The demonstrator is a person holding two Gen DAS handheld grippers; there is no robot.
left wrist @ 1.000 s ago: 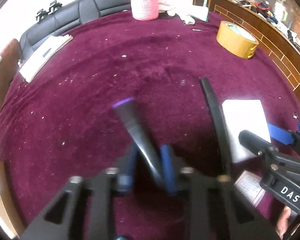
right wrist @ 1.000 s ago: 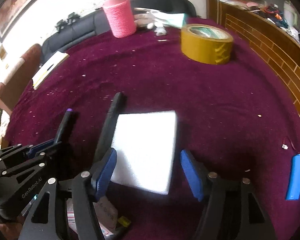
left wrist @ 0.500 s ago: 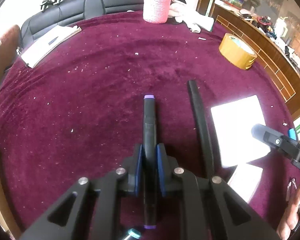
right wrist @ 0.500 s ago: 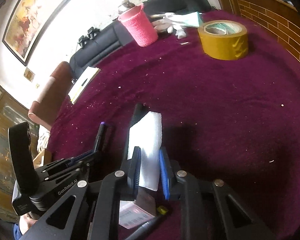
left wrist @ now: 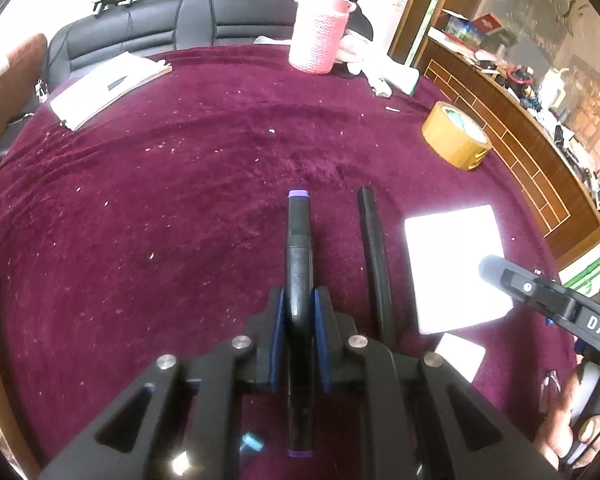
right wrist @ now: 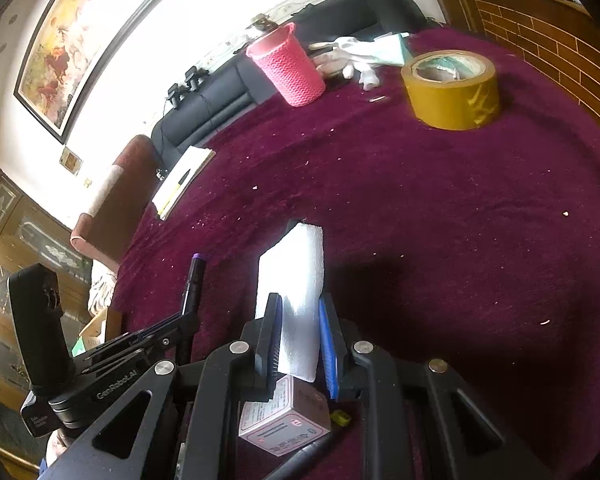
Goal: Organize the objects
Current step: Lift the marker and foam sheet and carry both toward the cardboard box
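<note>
Maroon cloth: it covers the bench [left wrist: 180,208], strewn with pale crumbs, so anything set down should go on a bare stretch of it.
Left gripper [left wrist: 300,320]: closed on the black marker [left wrist: 299,248], purple cap pointing away, lifted clear of the cloth just left of the black strip [left wrist: 374,248].
Right gripper [right wrist: 300,332]: clamped on the white foam pad [right wrist: 296,280], held on edge above the small printed box [right wrist: 284,420].
Step in hand: both pieces carried; judged early in the tidying.
Doing it well: keep both grips firm, squeeze the soft foam no harder than needed, and lay marker and pad side by side beside the black strip, well short of the yellow tape roll [right wrist: 452,88] and pink cup [right wrist: 288,66].
Change, left: marker was blurred and tilted, now straight and sharp between the pads.
Change, right: the jaws have just been closing; the foam lay flat between wide fingers, now it stands gripped.
</note>
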